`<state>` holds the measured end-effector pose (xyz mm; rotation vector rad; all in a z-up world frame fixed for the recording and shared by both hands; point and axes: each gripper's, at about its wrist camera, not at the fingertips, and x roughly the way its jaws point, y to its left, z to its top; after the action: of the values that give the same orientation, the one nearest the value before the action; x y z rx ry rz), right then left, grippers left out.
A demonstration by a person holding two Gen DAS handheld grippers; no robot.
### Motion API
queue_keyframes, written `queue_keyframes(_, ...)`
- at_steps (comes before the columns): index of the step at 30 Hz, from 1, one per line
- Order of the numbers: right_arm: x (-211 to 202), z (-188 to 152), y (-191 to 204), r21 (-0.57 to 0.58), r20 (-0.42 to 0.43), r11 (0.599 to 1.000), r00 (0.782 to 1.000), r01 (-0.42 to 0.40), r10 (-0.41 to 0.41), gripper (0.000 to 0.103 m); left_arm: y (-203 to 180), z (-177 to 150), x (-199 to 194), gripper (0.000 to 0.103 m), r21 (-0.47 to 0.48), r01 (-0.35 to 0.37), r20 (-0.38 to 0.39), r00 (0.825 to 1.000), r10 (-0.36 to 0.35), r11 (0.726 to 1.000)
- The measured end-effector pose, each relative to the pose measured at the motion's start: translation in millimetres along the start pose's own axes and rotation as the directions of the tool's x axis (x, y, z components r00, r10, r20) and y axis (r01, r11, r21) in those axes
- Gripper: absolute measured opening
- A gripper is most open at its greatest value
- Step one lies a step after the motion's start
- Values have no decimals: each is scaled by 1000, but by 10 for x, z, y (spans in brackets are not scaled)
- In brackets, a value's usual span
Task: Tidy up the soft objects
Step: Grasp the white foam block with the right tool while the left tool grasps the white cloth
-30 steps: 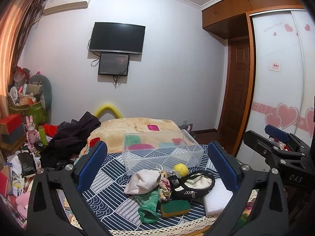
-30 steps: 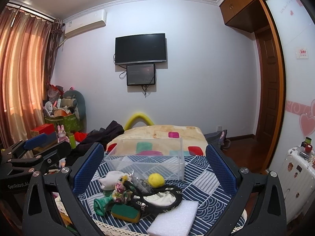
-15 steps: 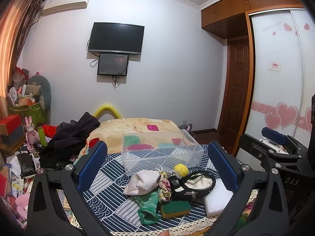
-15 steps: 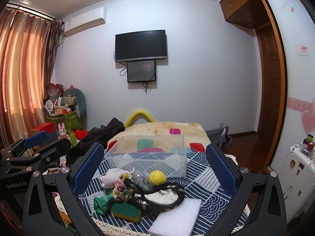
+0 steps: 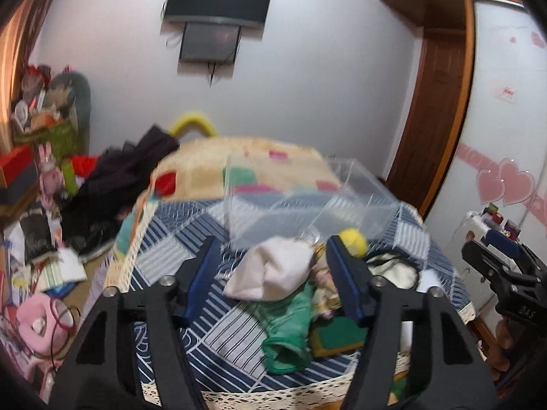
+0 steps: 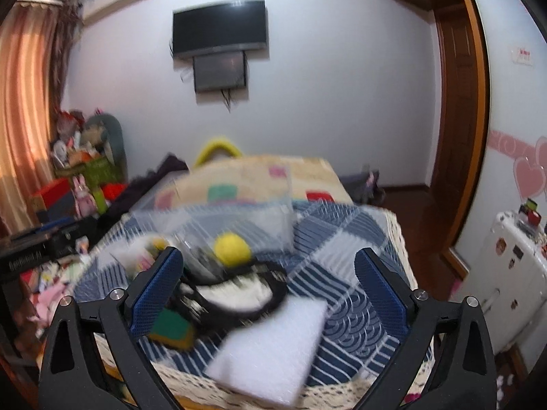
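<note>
A pile of soft things lies on a blue patterned cloth (image 5: pixel 205 335) in front of a clear plastic box (image 5: pixel 307 205). In the left wrist view I see a white cloth pouch (image 5: pixel 273 270), a green fabric piece (image 5: pixel 290 328), a green-and-yellow sponge (image 5: pixel 338 335) and a yellow ball (image 5: pixel 354 241). My left gripper (image 5: pixel 273 280) is open, its fingers either side of the white pouch. In the right wrist view my right gripper (image 6: pixel 270 290) is open above a black-rimmed white item (image 6: pixel 236 294), near a white foam block (image 6: pixel 273 341), the ball (image 6: pixel 232 249) and the sponge (image 6: pixel 171 329).
The box also shows in the right wrist view (image 6: pixel 218 218). A bed with a beige blanket (image 5: pixel 239 157) lies beyond. Dark clothes (image 5: pixel 123 177) and clutter (image 5: pixel 41 273) fill the floor at left. A white suitcase (image 6: pixel 506 273) stands at right. A wooden door (image 5: pixel 434 112) is behind.
Both grippers have tilted down and moved closer to the pile. The left gripper's fingers have narrowed around the white pouch. Both views are blurred by motion.
</note>
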<state>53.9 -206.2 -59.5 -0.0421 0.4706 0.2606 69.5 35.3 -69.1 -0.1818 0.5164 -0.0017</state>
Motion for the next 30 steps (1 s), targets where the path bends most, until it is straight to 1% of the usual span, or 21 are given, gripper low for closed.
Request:
queue_keyframes(3, 103, -123, -84, 24, -81, 1000, 997, -5, 7, 100, 48, -82, 224, 58, -4, -11, -56, 998, 11, 1000)
queue_keyframes(6, 209, -191, -142, 48, -153, 999, 988, -5, 12, 100, 85, -118, 431, 58, -19, 10, -116, 993, -12, 1000)
queue_keyframes(9, 291, -241, -187, 90, -209, 996, 977, -23, 41, 100, 105, -121, 593, 59, -29, 0, -147, 989, -4, 1000)
queue_keyframes(11, 341, -261, -187, 111, -242, 993, 968, -35, 61, 100, 103, -120, 689, 63, -39, 10, -166, 986, -17, 999)
queue_keyframes(13, 374, -291, -173, 111, -261, 993, 963, -36, 64, 100, 91, -122, 783, 72, -41, 19, -185, 982, -26, 999)
queue_keyframes(18, 435, -406, -115, 107, -339, 992, 935, -68, 100, 100, 48, -159, 965, 72, -30, 31, -218, 975, -36, 999)
queue_keyframes(20, 466, -440, -84, 93, -361, 993, 928, -67, 97, 100, 52, -193, 1002, 65, -32, 33, -227, 973, -40, 999)
queue_keyframes(22, 465, -467, -84, 92, -369, 993, 924, -71, 101, 100, 74, -217, 1020, 50, -32, 39, -234, 971, -46, 999)
queue_keyframes(23, 452, -478, -84, 95, -368, 993, 924, -71, 102, 99, 85, -232, 1022, 47, -34, 45, -239, 970, -52, 998)
queue_keyframes(24, 453, -465, -103, 98, -368, 993, 924, -72, 103, 98, 98, -245, 1018, 40, -37, 48, -240, 969, -55, 998)
queue_keyframes(25, 421, -457, -117, 100, -363, 993, 926, -71, 102, 94, 106, -258, 1007, 33, -35, 47, -237, 970, -54, 998)
queue_keyframes(26, 412, -447, -121, 95, -360, 993, 928, -66, 96, 93, 115, -271, 991, 30, -29, 41, -230, 972, -47, 999)
queue_keyframes(28, 390, -420, -130, 81, -343, 996, 937, -43, 69, 91, 133, -290, 944, 20, -26, 38, -217, 975, -43, 999)
queue_keyframes(30, 336, -401, -149, 70, -324, 997, 945, -19, 41, 90, 138, -287, 887, 13, -21, 31, -204, 978, -35, 999)
